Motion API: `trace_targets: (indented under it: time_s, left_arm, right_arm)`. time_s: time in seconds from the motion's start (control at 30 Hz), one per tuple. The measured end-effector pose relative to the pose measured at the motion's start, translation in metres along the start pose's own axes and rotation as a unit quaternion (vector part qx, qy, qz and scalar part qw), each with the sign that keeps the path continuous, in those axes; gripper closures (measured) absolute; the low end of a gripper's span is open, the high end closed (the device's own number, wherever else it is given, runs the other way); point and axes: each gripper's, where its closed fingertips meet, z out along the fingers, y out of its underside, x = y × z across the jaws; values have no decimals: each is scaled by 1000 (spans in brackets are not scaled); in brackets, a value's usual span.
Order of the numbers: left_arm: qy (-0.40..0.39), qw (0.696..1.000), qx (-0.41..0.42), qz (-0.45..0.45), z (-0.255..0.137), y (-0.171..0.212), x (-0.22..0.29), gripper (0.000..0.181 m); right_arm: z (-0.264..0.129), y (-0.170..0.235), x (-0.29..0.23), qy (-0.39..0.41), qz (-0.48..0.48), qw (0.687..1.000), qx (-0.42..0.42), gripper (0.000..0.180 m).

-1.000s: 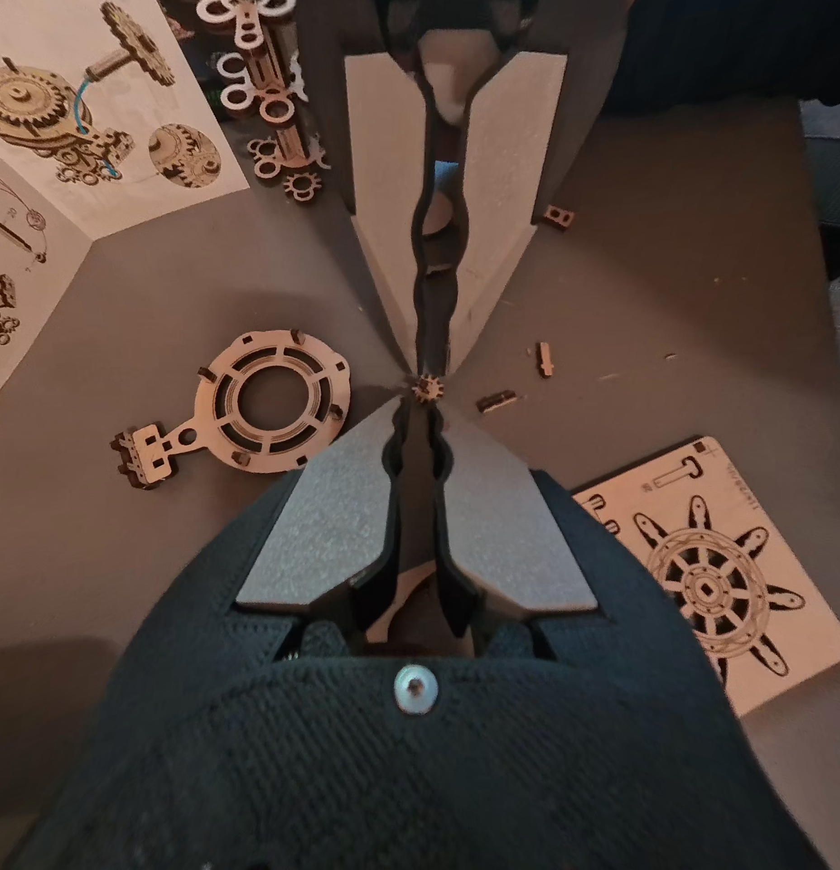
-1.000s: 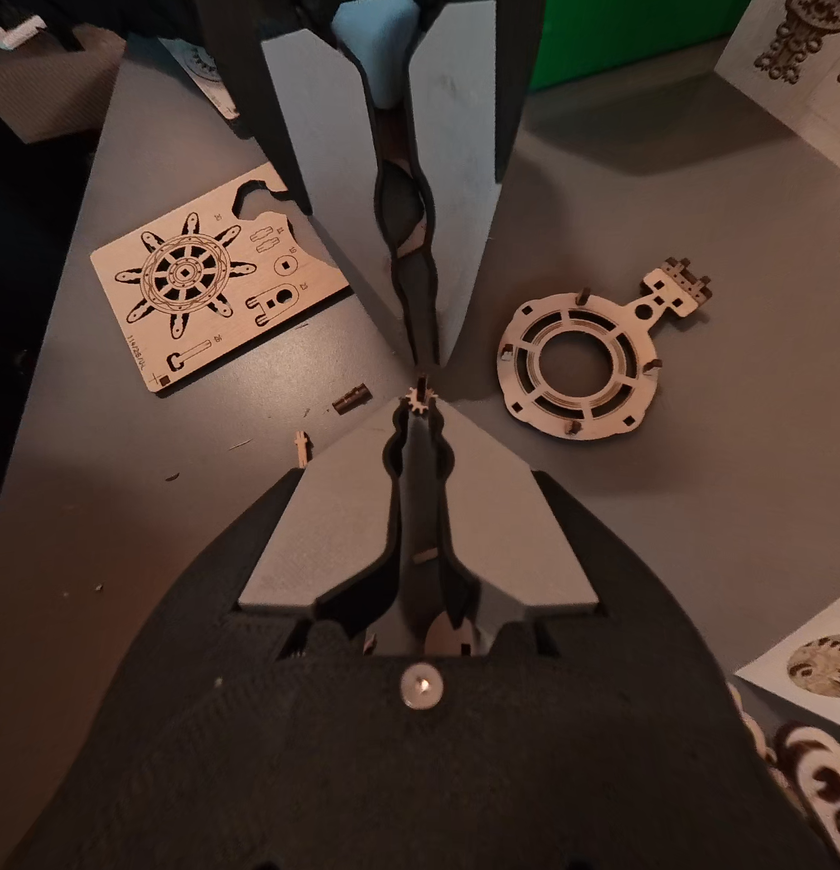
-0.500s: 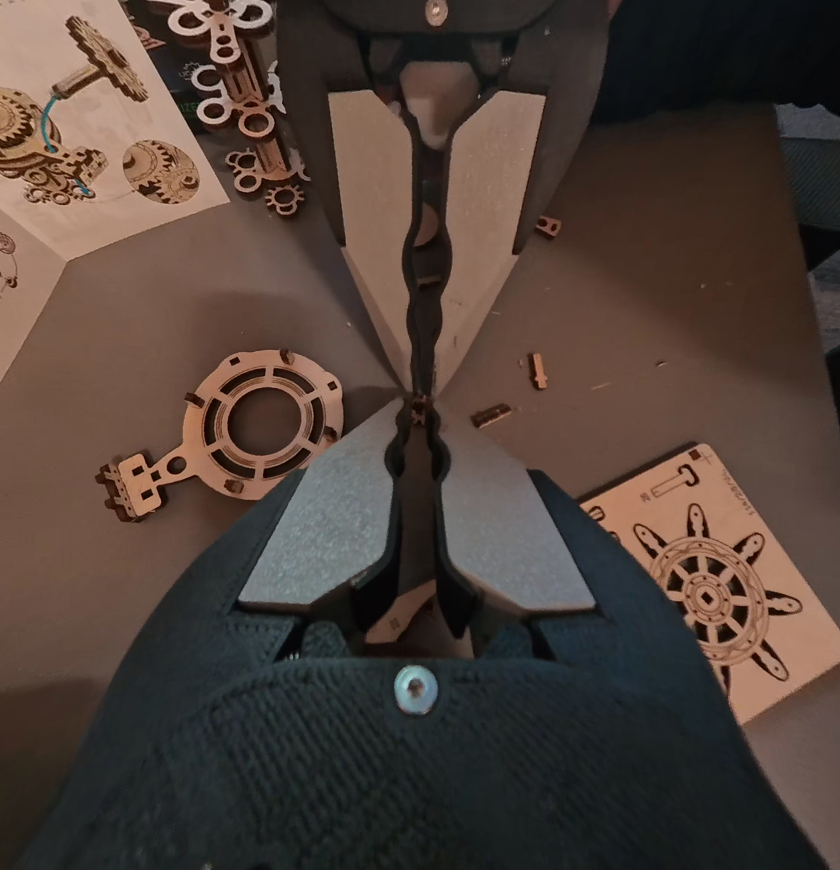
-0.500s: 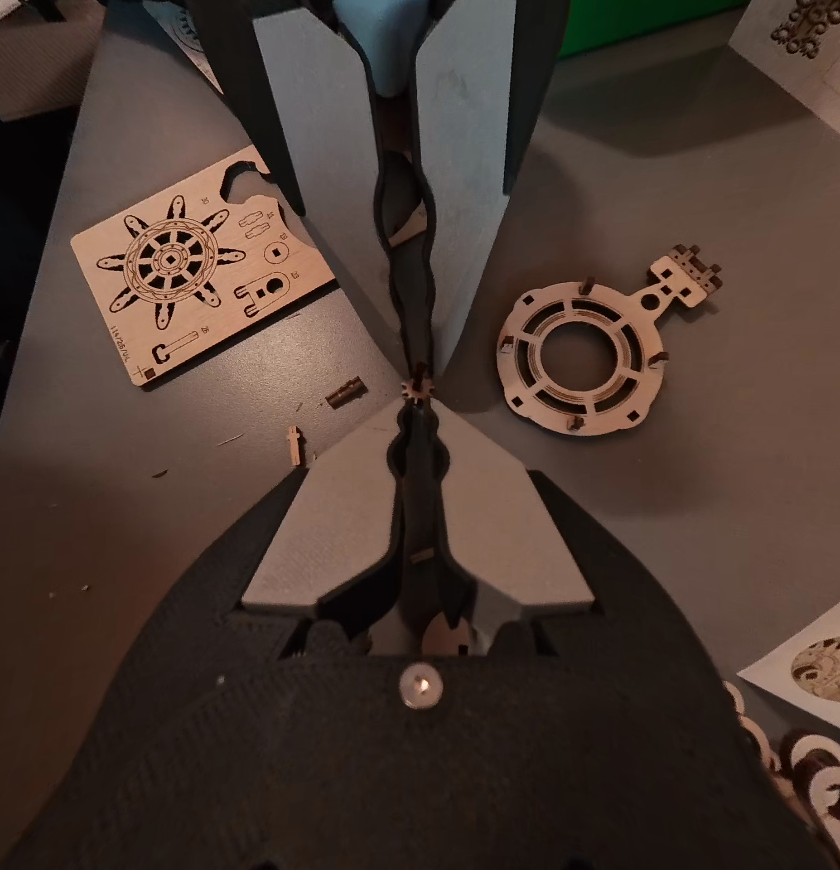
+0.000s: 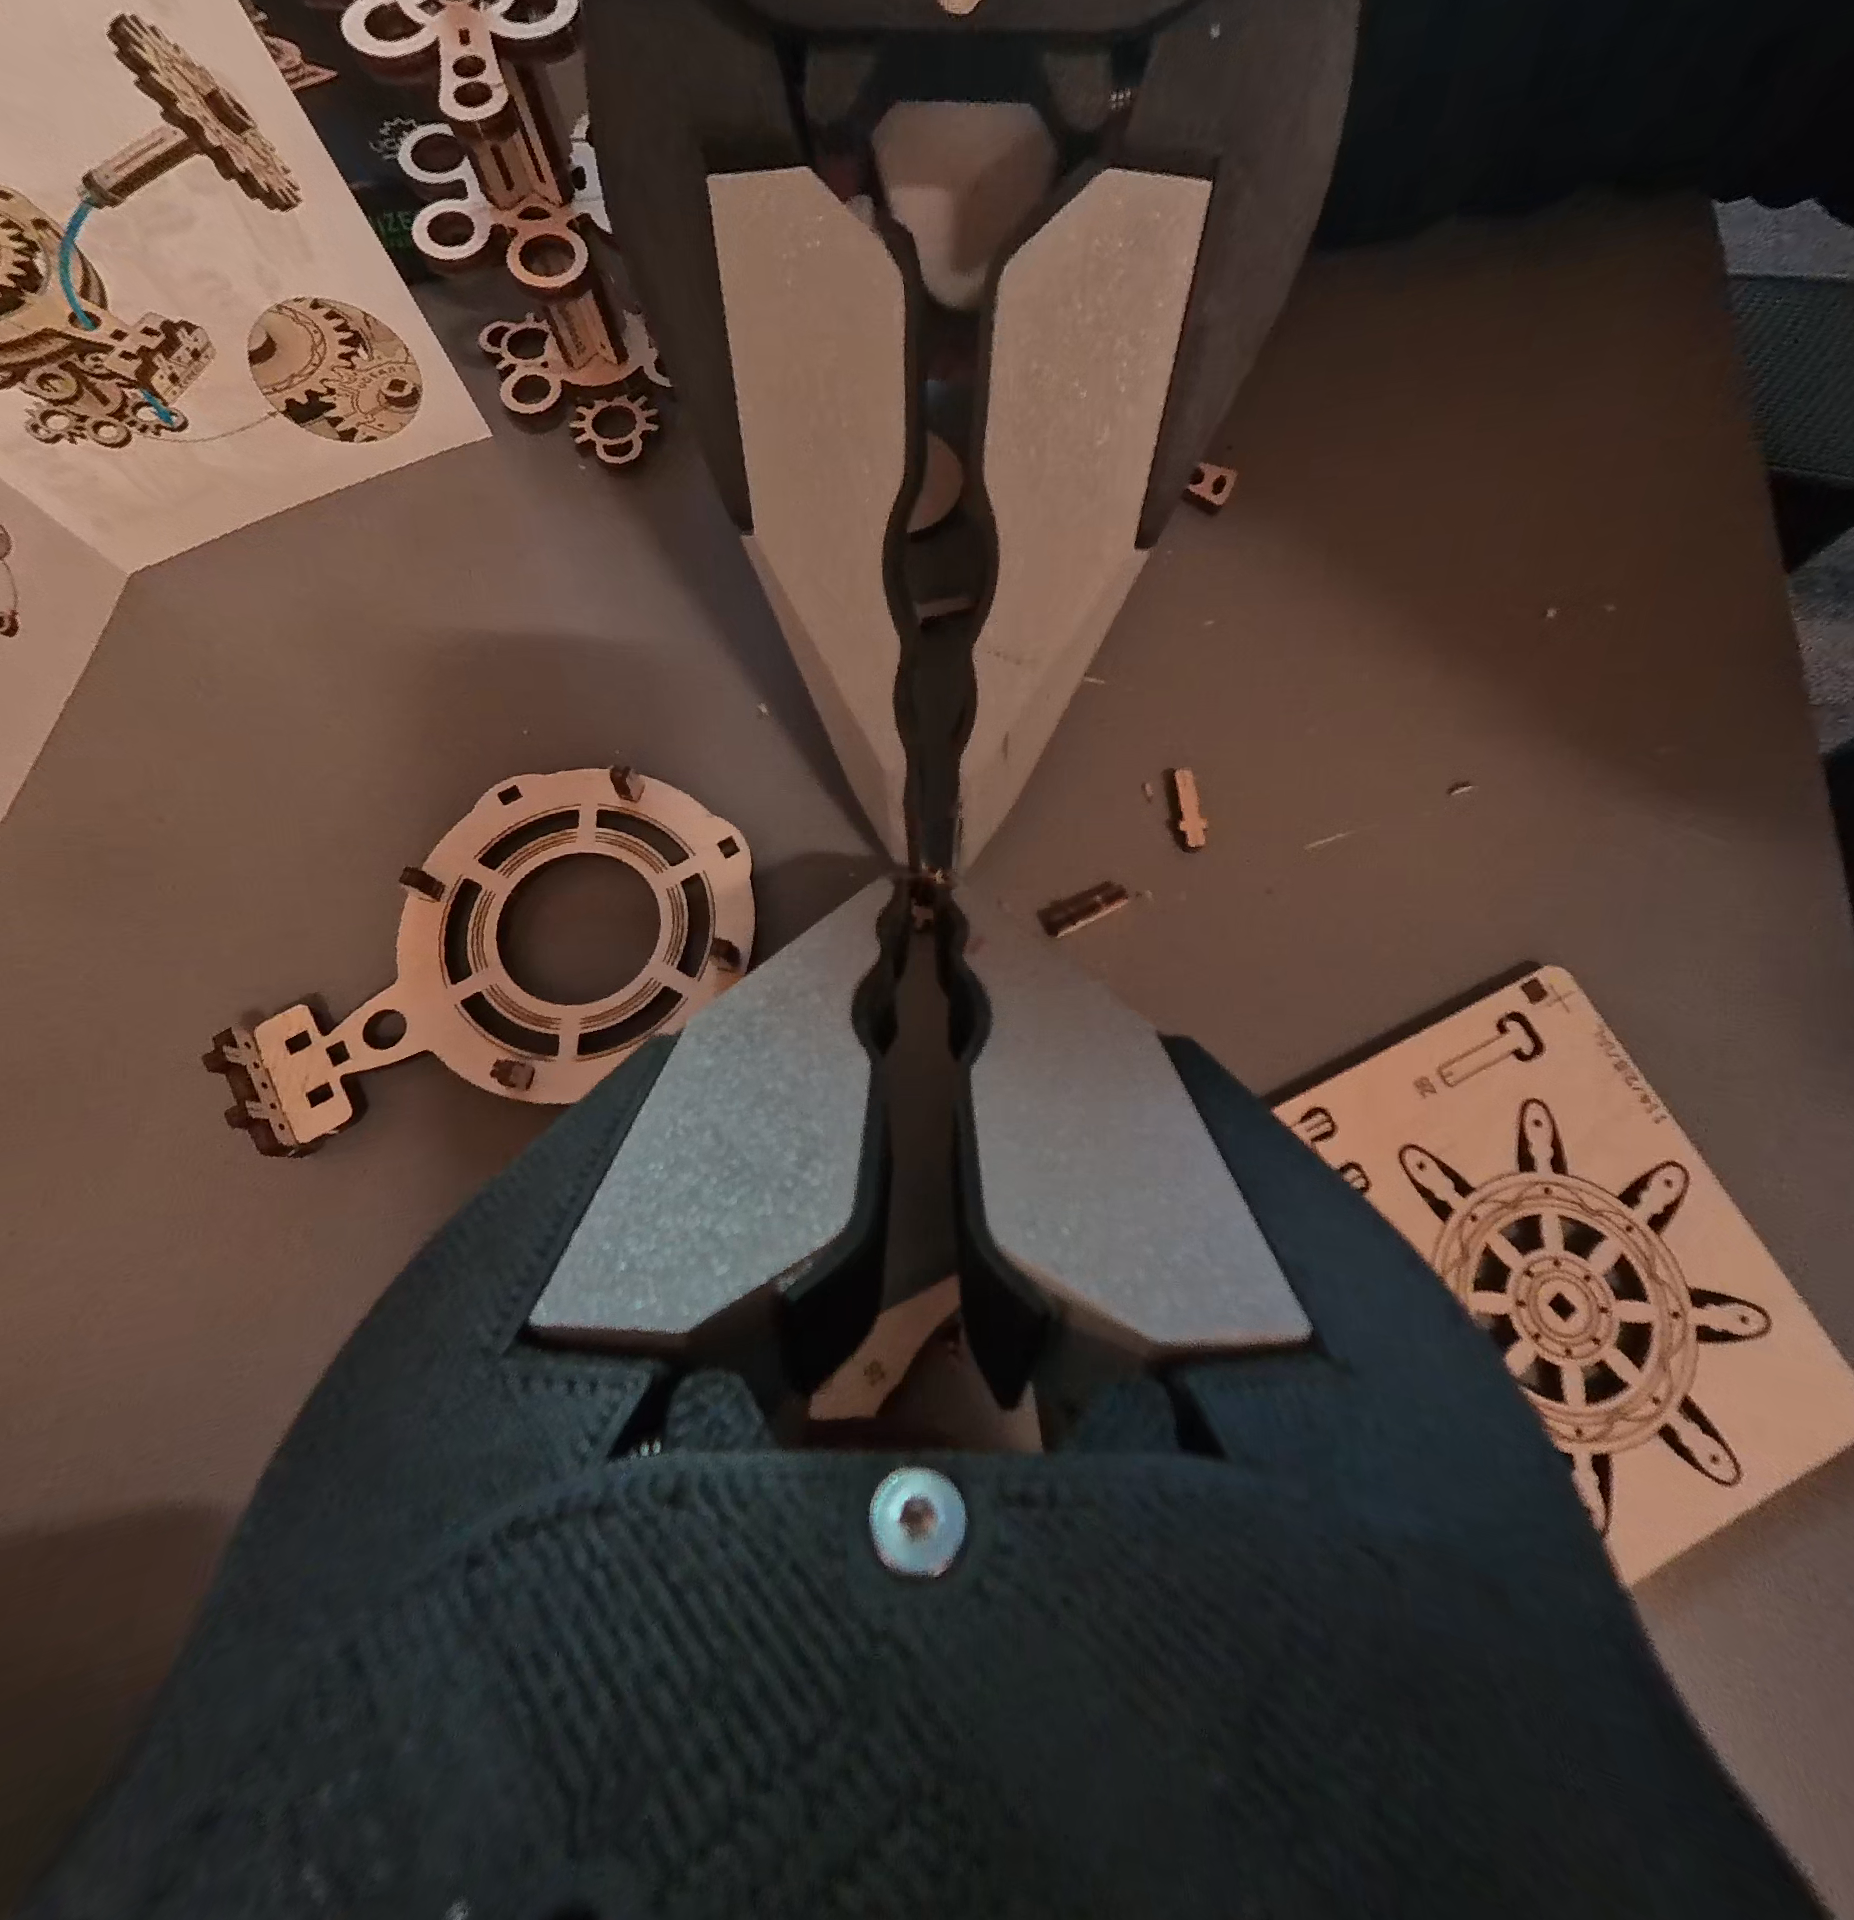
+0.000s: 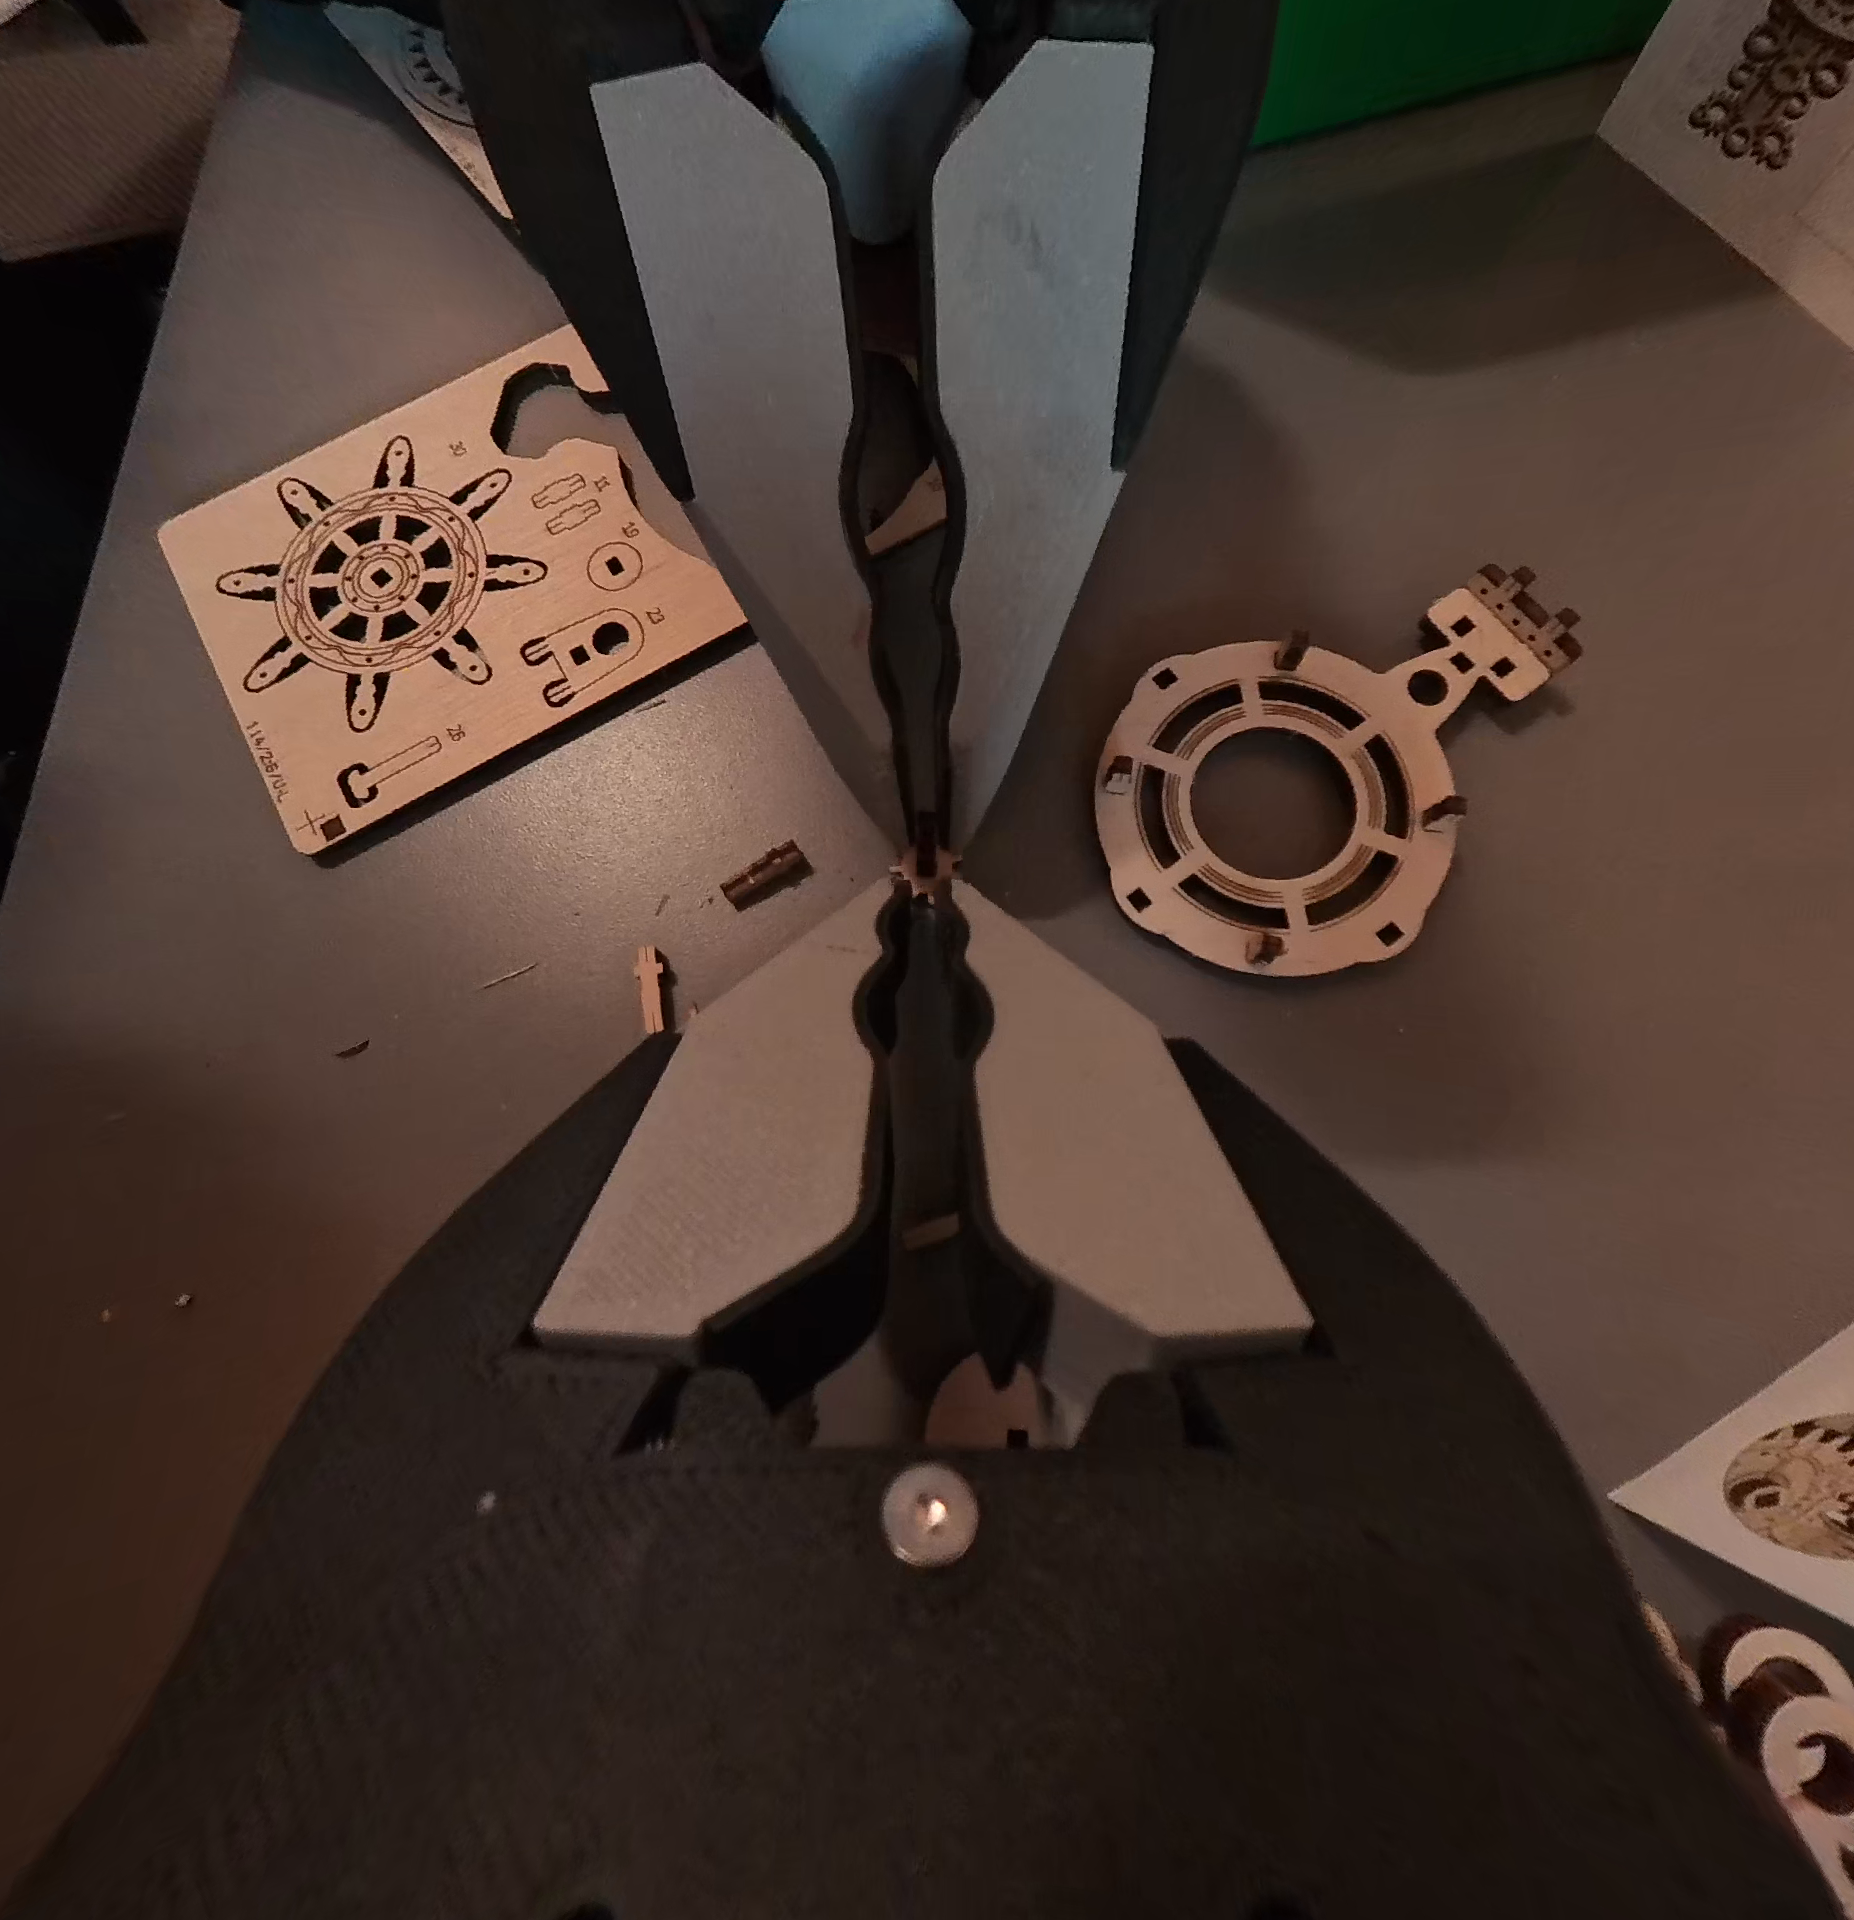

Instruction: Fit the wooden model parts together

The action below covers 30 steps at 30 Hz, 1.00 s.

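Observation:
My two grippers meet tip to tip above the grey table. In the right wrist view my right gripper [image 6: 928, 896] is shut on a tiny wooden gear [image 6: 928, 871], held flat-on at its tips. The left gripper [image 6: 928, 821] comes in from the top, shut on a small dark wooden peg [image 6: 928, 833] whose end touches the gear's centre. In the left wrist view my left gripper [image 5: 921, 909] is shut, the right gripper [image 5: 931, 847] faces it, and the two parts [image 5: 925, 883] show only as a small dark bit between the tips.
A ring-shaped wooden part with a handle [image 5: 580, 935] [image 6: 1276, 810] lies beside the tips. A wooden sheet with a wheel pattern [image 5: 1557, 1288] [image 6: 414, 592] lies on the other side. Loose small pegs [image 5: 1084, 906] [image 6: 762, 873] lie near. Instruction sheets [image 5: 175, 260] and a wooden assembly [image 5: 518, 229] sit at the edge. The grippers are tip to tip, or close to it.
The two grippers have closed the gap between their tips. The peg, a little apart from the gear before, now meets the gear's centre. Both stay shut.

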Motion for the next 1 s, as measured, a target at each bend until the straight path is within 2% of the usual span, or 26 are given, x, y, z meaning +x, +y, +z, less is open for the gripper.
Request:
trace_targets:
  time_s: [0.03,0.43,0.8,1.0]
  left_arm:
    - [0,1000,-2,1,0,0,0,179]
    - [7,1000,-23,9,2,1,1,179]
    - [11,994,-112,3,1,4,1,180]
    - [15,992,-124,6,4,2,2,180]
  right_arm:
    - [0,-1,0,0,0,1000,1,179]
    - [1,0,0,4,-12,1000,-4,180]
    - [3,-1,0,1,1,1000,-14,180]
    - [0,1,-1,-8,14,1000,-7,180]
